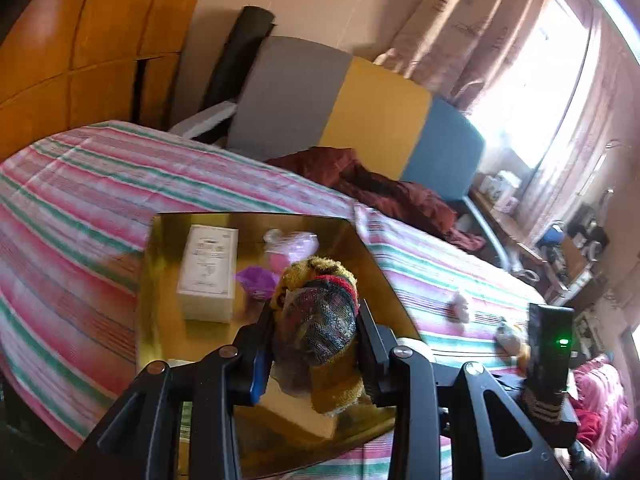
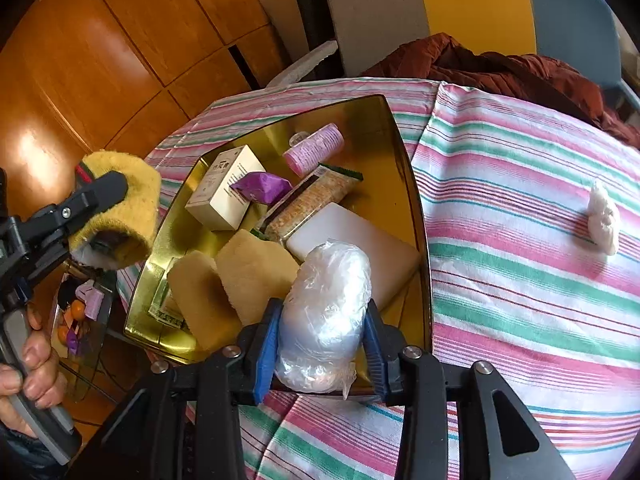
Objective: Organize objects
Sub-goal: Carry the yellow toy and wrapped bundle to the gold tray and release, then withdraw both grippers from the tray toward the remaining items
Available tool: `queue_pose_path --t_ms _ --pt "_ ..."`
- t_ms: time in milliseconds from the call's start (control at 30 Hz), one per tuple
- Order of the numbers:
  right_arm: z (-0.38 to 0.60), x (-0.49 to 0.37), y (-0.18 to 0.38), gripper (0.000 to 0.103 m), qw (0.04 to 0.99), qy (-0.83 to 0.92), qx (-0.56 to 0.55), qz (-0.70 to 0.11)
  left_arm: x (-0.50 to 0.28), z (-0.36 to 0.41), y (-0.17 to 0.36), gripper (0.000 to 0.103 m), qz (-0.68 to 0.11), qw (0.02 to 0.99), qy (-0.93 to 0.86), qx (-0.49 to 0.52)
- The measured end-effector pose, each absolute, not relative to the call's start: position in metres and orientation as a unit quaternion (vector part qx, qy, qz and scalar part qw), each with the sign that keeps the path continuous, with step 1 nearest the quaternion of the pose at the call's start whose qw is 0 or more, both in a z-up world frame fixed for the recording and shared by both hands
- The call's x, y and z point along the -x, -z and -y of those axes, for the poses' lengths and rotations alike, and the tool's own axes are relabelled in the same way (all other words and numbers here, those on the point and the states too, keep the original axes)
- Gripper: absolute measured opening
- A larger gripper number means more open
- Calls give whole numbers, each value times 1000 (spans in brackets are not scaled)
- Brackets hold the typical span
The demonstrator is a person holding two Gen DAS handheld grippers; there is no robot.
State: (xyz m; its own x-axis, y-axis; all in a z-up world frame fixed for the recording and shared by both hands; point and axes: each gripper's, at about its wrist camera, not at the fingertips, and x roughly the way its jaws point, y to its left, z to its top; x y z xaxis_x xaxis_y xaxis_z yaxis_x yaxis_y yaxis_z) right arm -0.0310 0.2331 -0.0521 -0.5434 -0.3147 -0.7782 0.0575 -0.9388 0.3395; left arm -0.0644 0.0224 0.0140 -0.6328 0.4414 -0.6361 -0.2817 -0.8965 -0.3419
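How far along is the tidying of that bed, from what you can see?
Well along, it seems. The gold tray already holds a white box, pink roll, purple packet, snack bar and sponges. In hand: the left gripper clamps a knitted sock, the right gripper a plastic-wrapped bundle, both over the tray. Left: a white wad on the striped sheet.

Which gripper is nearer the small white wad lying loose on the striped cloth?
Right. The right gripper, shut on a clear plastic-wrapped bundle, sits at the gold tray's near edge, on the wad's side. The left gripper, holding a yellow knitted sock, is beyond the tray's far side.
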Motion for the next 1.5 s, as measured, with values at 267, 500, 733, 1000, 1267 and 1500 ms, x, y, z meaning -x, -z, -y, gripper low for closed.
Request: queue_pose_path --t_ms 267,500,733,1000,1267,1500 --pt "-238 28 53 70 113 863 -461 171 68 15 9 45 105 158 -891 413" --pt "-235 19 51 75 112 862 -463 174 73 35 16 53 101 93 -901 413" --pt "-228 11 44 84 103 870 -457 152 54 39 -6 53 83 74 -924 367" --pt "-222 4 38 89 89 882 -444 132 38 5 -15 53 31 103 -931 349" --pt "-219 -2 31 97 74 895 -427 109 26 -17 -17 53 -3 115 -932 343" --pt "-221 -7 26 103 61 900 -418 106 18 -21 -16 53 -13 118 -931 344"
